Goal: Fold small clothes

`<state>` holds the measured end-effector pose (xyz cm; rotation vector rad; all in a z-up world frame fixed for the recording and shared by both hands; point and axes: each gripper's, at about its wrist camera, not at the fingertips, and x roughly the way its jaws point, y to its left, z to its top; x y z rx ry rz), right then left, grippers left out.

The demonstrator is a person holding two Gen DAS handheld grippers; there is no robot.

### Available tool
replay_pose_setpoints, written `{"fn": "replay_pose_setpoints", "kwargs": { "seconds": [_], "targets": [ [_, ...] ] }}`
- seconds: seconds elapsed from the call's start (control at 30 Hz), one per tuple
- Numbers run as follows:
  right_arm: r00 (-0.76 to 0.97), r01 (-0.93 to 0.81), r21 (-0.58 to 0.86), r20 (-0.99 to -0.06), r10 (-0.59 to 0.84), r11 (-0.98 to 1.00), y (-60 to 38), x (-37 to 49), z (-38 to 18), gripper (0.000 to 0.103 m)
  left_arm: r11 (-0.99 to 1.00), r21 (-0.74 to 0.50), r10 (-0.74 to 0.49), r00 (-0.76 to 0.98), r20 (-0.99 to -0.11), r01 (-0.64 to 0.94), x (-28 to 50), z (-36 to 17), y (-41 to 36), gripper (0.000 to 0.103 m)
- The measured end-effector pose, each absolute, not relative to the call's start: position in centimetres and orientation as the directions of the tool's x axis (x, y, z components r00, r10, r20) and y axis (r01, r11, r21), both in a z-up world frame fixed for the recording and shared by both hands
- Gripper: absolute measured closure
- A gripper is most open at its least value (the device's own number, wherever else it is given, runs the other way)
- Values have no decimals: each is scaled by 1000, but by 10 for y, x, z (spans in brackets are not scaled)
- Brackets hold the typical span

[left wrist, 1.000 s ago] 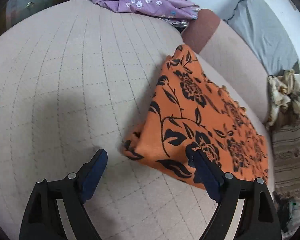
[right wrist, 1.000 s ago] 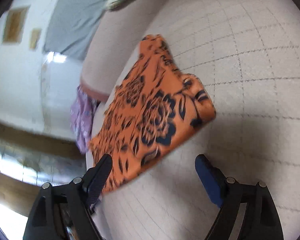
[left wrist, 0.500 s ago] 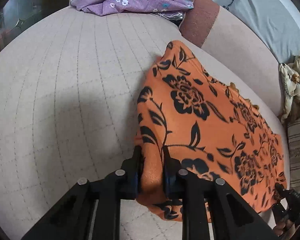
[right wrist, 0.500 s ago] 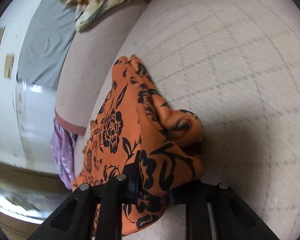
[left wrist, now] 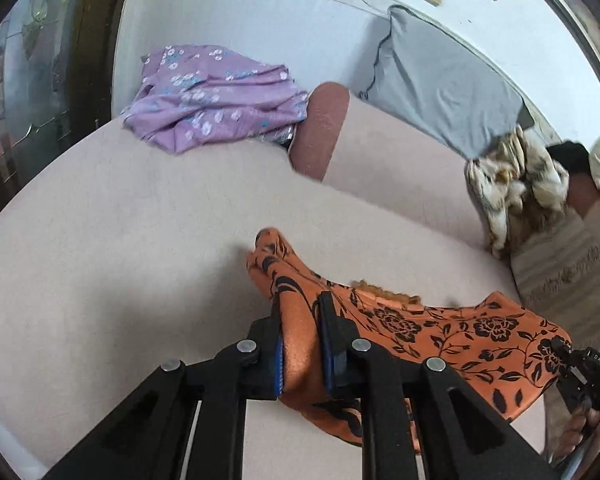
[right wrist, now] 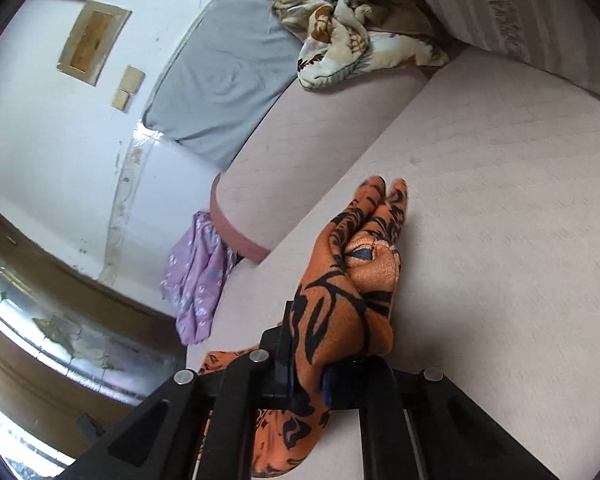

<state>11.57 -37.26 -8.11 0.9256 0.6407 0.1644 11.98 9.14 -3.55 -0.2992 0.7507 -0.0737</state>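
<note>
An orange garment with black flowers [left wrist: 440, 332] hangs between my two grippers above the beige quilted couch seat [left wrist: 120, 260]. My left gripper [left wrist: 300, 344] is shut on one bunched edge of it. My right gripper [right wrist: 306, 360] is shut on another bunched edge of the same garment [right wrist: 352, 280]. In the left wrist view the cloth stretches to the right toward the right gripper [left wrist: 584, 368] at the frame's edge. Its far tip points forward in both views.
A purple flowered garment [left wrist: 212, 96] lies at the couch's far left end, also in the right wrist view [right wrist: 200, 276]. A grey pillow [left wrist: 440, 88] leans on the wall. A crumpled cream floral blanket [left wrist: 512, 184] and striped cushion [left wrist: 568, 280] sit at the right end.
Both grippers closed on the orange garment's edges about half a second ago. Since then they have lifted it off the seat, and the cloth now hangs bunched between them.
</note>
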Motion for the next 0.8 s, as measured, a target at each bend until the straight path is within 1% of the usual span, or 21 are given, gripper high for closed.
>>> {"fn": "replay_pose_setpoints", "kwargs": {
  "seconds": [0.03, 0.07, 0.1, 0.13, 0.17, 0.2, 0.23, 0.3, 0.4, 0.43, 0.47, 0.5, 0.53, 0.6, 0.63, 0.67, 0.7, 0.73, 0.77, 0.8],
  "targets": [
    [790, 156, 777, -469, 395, 610, -373, 96, -90, 90, 961, -270, -152, 711, -686, -56, 103, -56, 95, 78],
    [773, 179, 760, -501, 388, 624, -377, 77, -103, 87, 967, -245, -130, 686, -715, -72, 92, -79, 97, 64],
    [744, 214, 732, -552, 378, 647, -377, 63, -122, 83, 970, -232, -125, 656, -744, -78, 86, -100, 99, 57],
    [710, 241, 708, -595, 377, 664, -376, 53, -142, 72, 973, -210, -123, 558, -821, -94, 82, -139, 105, 52],
    [643, 291, 672, -665, 380, 681, -376, 41, -171, 66, 975, -190, -115, 465, -878, -118, 81, -165, 110, 52],
    [575, 361, 641, -725, 380, 677, -380, 28, -197, 66, 970, -204, -128, 435, -891, -133, 79, -177, 116, 53],
    [560, 391, 641, -735, 381, 661, -385, 17, -210, 66, 960, -246, -146, 512, -846, -131, 68, -172, 125, 53],
    [584, 408, 623, -740, 334, 668, -396, -1, -207, 66, 968, -175, -53, 533, -844, -181, 64, -154, 128, 50],
    [644, 382, 588, -723, 250, 713, -408, -5, -173, 64, 971, -163, -25, 601, -799, -177, 64, -126, 125, 48],
    [669, 356, 581, -705, 234, 732, -411, -4, -159, 62, 975, -157, -23, 625, -781, -160, 65, -117, 119, 43],
    [693, 322, 581, -683, 232, 747, -407, -1, -145, 49, 978, -154, -29, 637, -770, -141, 66, -111, 114, 40],
    [721, 259, 593, -644, 256, 762, -399, 4, -129, 38, 980, -155, -39, 646, -763, -124, 66, -109, 109, 39],
    [731, 214, 604, -620, 284, 768, -399, 5, -125, 21, 983, -157, -59, 653, -755, -92, 67, -107, 99, 39],
    [714, 81, 649, -567, 411, 756, -377, 26, -122, 20, 986, -160, -90, 647, -757, -50, 72, -110, 88, 39],
    [689, 54, 667, -563, 455, 743, -371, 34, -128, 20, 987, -156, -106, 634, -766, -24, 74, -114, 79, 39],
    [629, 47, 705, -571, 528, 707, -364, 48, -149, 20, 988, -153, -109, 625, -773, -16, 76, -116, 72, 39],
    [586, 81, 727, -588, 557, 682, -364, 57, -170, 21, 988, -152, -115, 617, -779, -8, 78, -120, 67, 39],
    [564, 151, 713, -631, 533, 685, -373, 60, -192, 22, 989, -151, -118, 610, -783, -2, 77, -122, 63, 39],
    [549, 246, 670, -692, 469, 700, -383, 60, -211, 33, 991, -136, -110, 591, -799, 1, 80, -128, 59, 39],
    [562, 276, 678, -689, 458, 681, -390, 59, -217, 37, 992, -124, -102, 578, -809, 1, 80, -131, 57, 39]
  ]
}}
